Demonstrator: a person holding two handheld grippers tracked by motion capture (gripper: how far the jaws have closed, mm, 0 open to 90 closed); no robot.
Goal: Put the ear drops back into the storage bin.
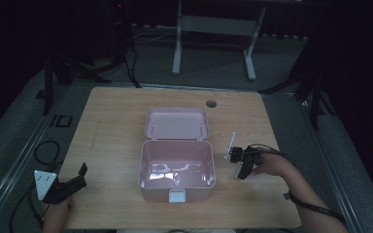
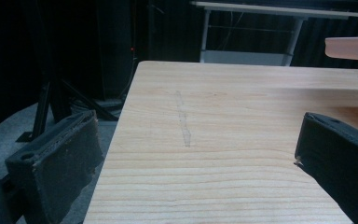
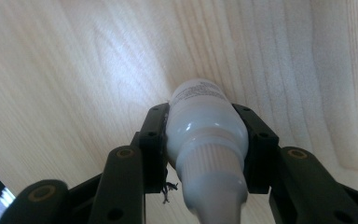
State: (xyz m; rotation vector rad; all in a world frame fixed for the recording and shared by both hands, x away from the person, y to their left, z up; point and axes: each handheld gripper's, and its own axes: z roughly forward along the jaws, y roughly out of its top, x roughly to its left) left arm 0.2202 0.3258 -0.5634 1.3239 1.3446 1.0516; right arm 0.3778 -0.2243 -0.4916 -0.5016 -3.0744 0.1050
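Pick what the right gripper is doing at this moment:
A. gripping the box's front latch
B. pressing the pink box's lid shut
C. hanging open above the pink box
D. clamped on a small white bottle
D: in the right gripper view both pads of the right gripper press the sides of the white bottle over the wooden table, beside the open pink box.

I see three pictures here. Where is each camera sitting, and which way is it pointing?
High view: above the person's side, looking forward and down on the wooden table and open pink box; both forearms, the left gripper and right gripper show.
Left gripper view: rides the left gripper, looking level across the table between its open jaws.
Right gripper view: rides the right gripper, looking down at the table, its jaws shut on a white bottle.
Shared: the high view and left gripper view both show the pink box's lid.
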